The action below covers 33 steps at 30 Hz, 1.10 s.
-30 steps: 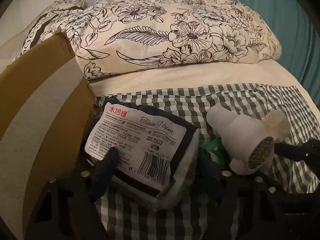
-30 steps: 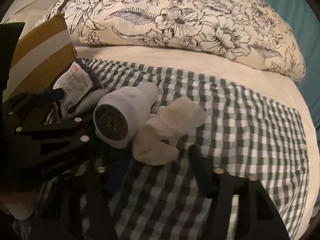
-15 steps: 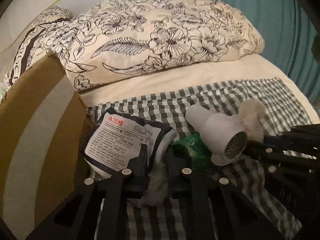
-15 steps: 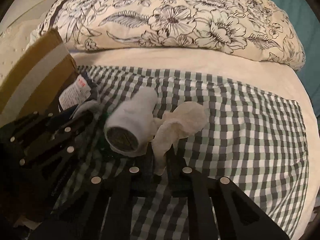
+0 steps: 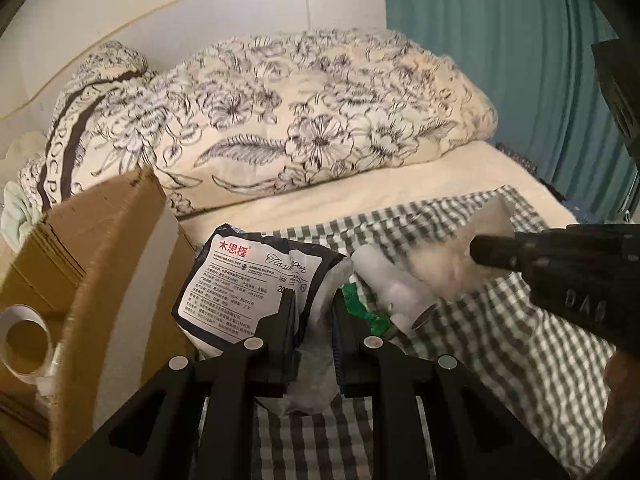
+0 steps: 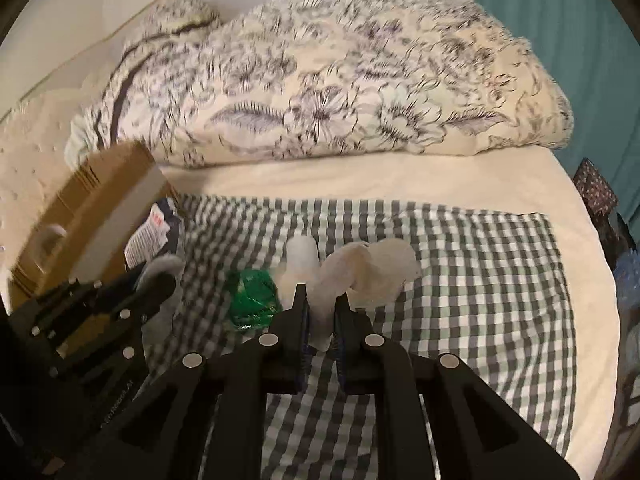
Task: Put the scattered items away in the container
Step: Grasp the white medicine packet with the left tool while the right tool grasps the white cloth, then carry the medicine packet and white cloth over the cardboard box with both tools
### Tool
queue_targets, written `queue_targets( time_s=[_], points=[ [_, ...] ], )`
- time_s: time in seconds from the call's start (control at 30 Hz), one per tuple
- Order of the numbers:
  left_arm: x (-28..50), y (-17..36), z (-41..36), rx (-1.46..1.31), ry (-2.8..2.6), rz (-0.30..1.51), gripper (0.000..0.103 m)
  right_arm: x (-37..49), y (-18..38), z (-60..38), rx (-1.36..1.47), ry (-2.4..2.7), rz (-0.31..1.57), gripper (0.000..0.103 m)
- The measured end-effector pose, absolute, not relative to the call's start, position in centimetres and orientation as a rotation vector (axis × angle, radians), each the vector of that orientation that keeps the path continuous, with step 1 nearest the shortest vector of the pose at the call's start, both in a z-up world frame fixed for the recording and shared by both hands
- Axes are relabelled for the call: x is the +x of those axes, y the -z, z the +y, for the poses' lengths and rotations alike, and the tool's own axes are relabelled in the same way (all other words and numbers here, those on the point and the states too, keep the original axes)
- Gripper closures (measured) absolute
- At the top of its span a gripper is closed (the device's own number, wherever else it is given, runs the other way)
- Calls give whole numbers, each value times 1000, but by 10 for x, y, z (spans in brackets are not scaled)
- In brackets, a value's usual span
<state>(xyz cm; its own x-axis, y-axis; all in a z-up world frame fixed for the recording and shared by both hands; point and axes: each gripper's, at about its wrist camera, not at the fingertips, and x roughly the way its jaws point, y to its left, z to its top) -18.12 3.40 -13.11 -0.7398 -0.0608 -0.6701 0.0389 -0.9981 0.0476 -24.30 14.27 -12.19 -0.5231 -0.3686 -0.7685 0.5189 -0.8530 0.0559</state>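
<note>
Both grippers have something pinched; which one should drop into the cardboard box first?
Left. The left gripper, shut on the dark tissue-paper pack, sits right beside the brown cardboard box; the right gripper, holding the white crumpled cloth, is farther off.

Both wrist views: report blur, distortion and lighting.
Left wrist: dim warm light, fisheye bends the headboard; tissue pack label sharp, white cloth smeared. Right wrist: softer all over, floral duvet and green packet motion-blurred; dark corners in both.

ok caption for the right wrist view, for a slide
Right gripper shut on a white cloth above the checked blanket.
</note>
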Motion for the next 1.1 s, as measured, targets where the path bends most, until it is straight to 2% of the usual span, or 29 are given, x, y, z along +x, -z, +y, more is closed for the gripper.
queue_targets(
  time_s=[0.23, 1.1],
  points=[
    [-158, 99, 27, 1029, 2908, -34, 87, -221, 85, 156, 1055, 2398, 158, 93],
    [-71, -4, -33, 751, 2915, 52, 87, -123, -13, 122, 767, 2476, 216, 93]
  ],
)
